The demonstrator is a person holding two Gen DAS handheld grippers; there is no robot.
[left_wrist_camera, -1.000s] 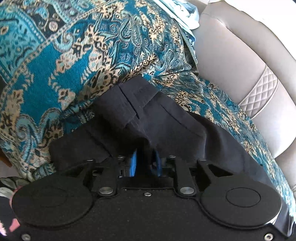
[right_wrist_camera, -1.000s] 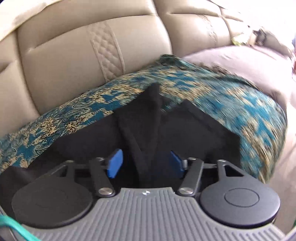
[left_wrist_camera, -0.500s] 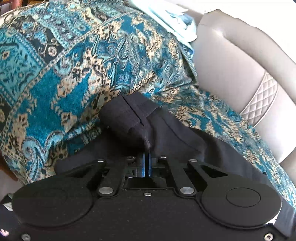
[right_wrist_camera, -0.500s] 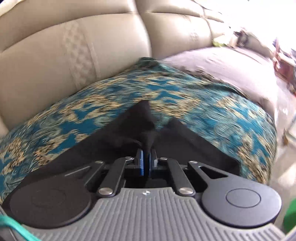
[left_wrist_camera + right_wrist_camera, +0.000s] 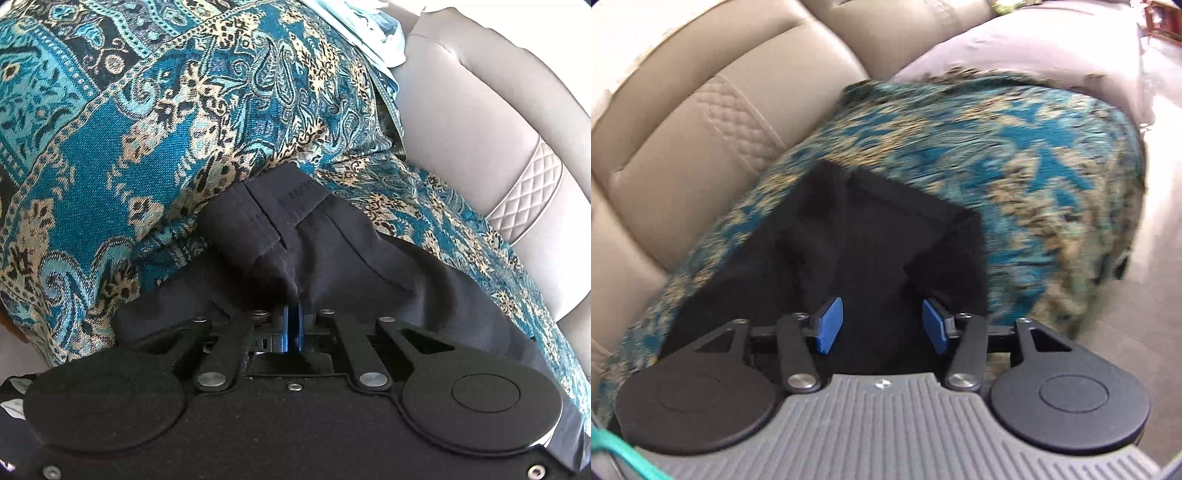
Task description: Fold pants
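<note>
Dark pants (image 5: 332, 251) lie on a teal patterned throw (image 5: 129, 129) spread over a sofa seat. In the left wrist view the waistband end is bunched up, and my left gripper (image 5: 293, 317) is shut on a pinched fold of that cloth, its blue pads pressed together. In the right wrist view, which is blurred by motion, a folded corner of the pants (image 5: 879, 240) lies flat on the throw (image 5: 1034, 166). My right gripper (image 5: 882, 325) hovers over it with its jaws opening. The blue pads stand well apart, with cloth below them but nothing pinched.
The beige leather sofa back (image 5: 461, 110) with a quilted stripe rises behind the throw, also in the right wrist view (image 5: 701, 129). A pale cushion (image 5: 1015, 48) sits beyond the throw's far end. Light cloth (image 5: 369, 33) lies at the throw's top edge.
My left gripper closed on a fold of the pants and has held it since. My right gripper shut on the cloth, then opened again, rolling and shifting sideways.
</note>
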